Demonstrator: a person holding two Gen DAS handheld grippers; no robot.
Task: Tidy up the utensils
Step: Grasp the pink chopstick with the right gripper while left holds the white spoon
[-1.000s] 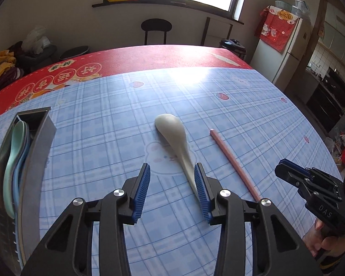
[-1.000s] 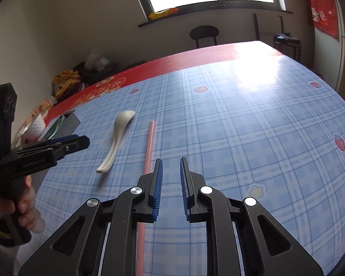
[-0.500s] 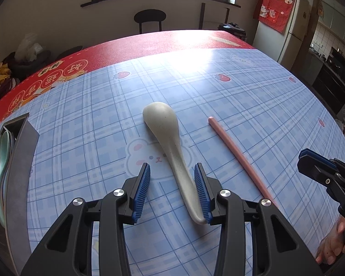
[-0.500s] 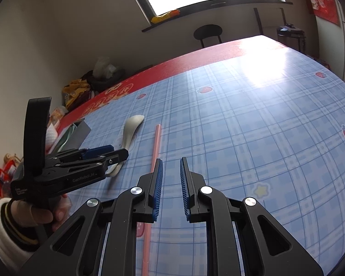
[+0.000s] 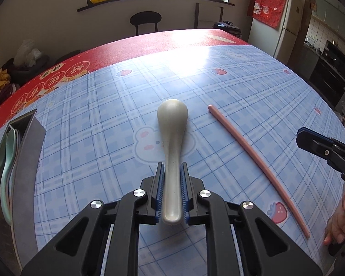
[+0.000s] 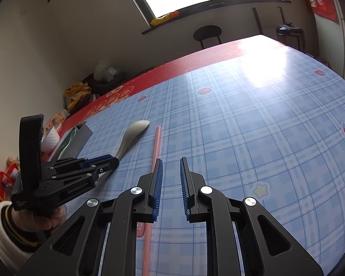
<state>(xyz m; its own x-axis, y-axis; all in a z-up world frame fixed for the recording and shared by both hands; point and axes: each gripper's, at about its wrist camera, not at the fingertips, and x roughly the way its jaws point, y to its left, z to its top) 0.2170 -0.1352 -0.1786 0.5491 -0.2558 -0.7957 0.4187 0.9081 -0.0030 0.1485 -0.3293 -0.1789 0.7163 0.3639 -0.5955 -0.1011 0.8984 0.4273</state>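
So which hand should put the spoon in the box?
Left, probably. The left gripper has just been closing on the spoon, and the utensil holder is on its side. The right gripper holds nothing.

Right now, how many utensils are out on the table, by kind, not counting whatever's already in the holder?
Spoons: 1, the pale spoon, its handle clamped in the left gripper, whose jaws have just closed on it.
Chopsticks: 1, the pink chopstick lying loose beside it.
Total: 2
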